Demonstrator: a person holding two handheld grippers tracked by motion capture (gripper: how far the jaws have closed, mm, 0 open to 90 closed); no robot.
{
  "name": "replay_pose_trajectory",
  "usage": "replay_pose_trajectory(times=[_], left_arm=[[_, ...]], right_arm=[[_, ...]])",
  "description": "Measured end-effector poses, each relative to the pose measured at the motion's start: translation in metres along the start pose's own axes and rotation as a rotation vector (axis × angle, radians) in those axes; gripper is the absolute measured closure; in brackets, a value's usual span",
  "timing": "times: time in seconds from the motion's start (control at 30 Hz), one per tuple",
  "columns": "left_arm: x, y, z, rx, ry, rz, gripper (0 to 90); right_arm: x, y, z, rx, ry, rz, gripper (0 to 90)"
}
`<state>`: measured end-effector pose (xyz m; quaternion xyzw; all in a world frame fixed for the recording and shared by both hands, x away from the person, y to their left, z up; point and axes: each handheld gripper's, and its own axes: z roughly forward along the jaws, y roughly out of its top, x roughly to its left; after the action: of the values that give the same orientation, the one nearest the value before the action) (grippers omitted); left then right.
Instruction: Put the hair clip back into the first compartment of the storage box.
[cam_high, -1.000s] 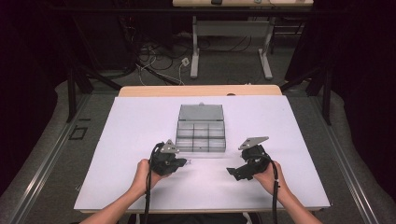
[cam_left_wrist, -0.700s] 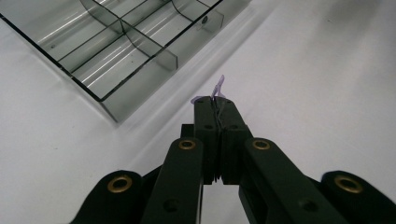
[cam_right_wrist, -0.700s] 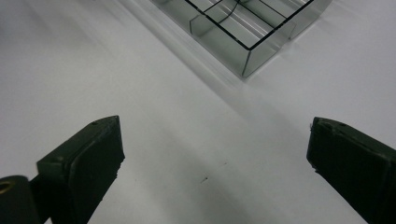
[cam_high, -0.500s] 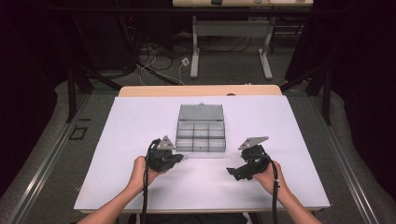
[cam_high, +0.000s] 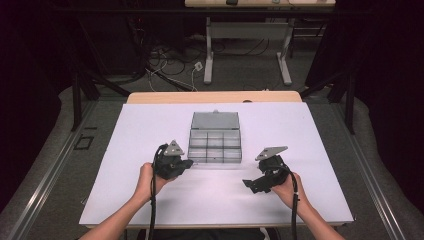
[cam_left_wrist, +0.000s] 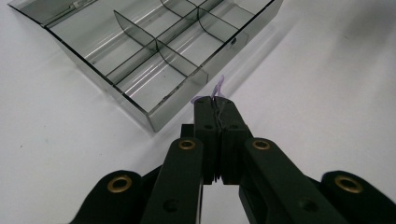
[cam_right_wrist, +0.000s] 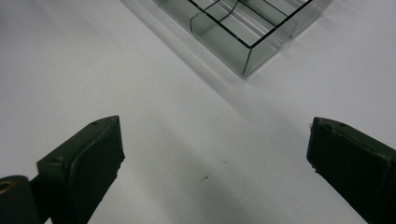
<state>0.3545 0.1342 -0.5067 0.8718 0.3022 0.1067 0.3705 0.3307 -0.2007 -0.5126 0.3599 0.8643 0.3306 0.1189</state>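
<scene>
A clear grey compartment box (cam_high: 215, 145) lies in the middle of the white table, its lid open at the back. My left gripper (cam_high: 188, 162) sits just left of the box's near left corner. In the left gripper view its jaws (cam_left_wrist: 215, 100) are pressed together, and a thin pale purple sliver (cam_left_wrist: 219, 87) sticks out from the tips, near the box's wall (cam_left_wrist: 177, 112). My right gripper (cam_high: 250, 185) rests low over the table, nearer than the box's near right corner. Its jaws stand wide open (cam_right_wrist: 215, 154) with bare table between them and the box corner (cam_right_wrist: 245, 58) ahead.
The white sheet (cam_high: 140, 200) covers the tabletop, with a wooden strip (cam_high: 215, 97) at its far edge. Past the table are desk legs and loose cables (cam_high: 170, 60) on the floor. Each forearm comes in from the table's near edge.
My left gripper has crept a little up and left, closer to the box's near left corner. The right gripper has stayed where it was.
</scene>
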Motion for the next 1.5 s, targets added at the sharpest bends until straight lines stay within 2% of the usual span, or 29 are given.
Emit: replay_pose_trajectory(times=[0.2,0.23,0.27,0.33,0.7,0.83,0.93,1.0,1.23,1.5], left_arm=[[0.003,0.003,-0.002,-0.002,0.01,0.004,88.9],[0.004,0.004,-0.003,0.008,0.007,0.015,88.9],[0.004,0.004,-0.002,-0.004,0.006,0.001,88.9],[0.006,0.007,-0.003,0.01,0.004,0.023,88.9],[0.014,0.016,-0.006,-0.016,0.021,0.018,88.9],[0.017,0.024,-0.003,-0.015,0.026,0.031,88.9],[0.018,0.028,0.001,-0.017,0.023,0.02,88.9],[0.02,0.03,0.004,-0.018,0.028,0.014,88.9],[0.031,0.034,0.009,-0.021,0.055,-0.001,88.8],[0.042,0.044,0.02,-0.028,0.07,-0.019,88.8]], right_arm=[[0.0,0.0,0.0,0.001,0.0,0.0,3.5],[0.0,0.0,0.0,0.0,0.0,-0.002,3.5],[0.0,0.0,0.0,0.001,0.0,-0.002,3.5],[0.0,0.0,0.0,0.002,0.0,-0.001,3.6],[0.0,0.0,-0.001,-0.001,-0.004,0.004,3.6],[0.0,0.0,-0.001,0.0,-0.008,0.002,3.7],[0.001,0.0,-0.001,-0.011,-0.008,0.01,3.8],[0.0,0.0,-0.001,0.006,-0.004,0.007,3.8],[-0.001,0.0,0.0,0.0,-0.009,0.014,3.9],[-0.002,0.0,0.0,-0.002,-0.009,0.002,3.9]])
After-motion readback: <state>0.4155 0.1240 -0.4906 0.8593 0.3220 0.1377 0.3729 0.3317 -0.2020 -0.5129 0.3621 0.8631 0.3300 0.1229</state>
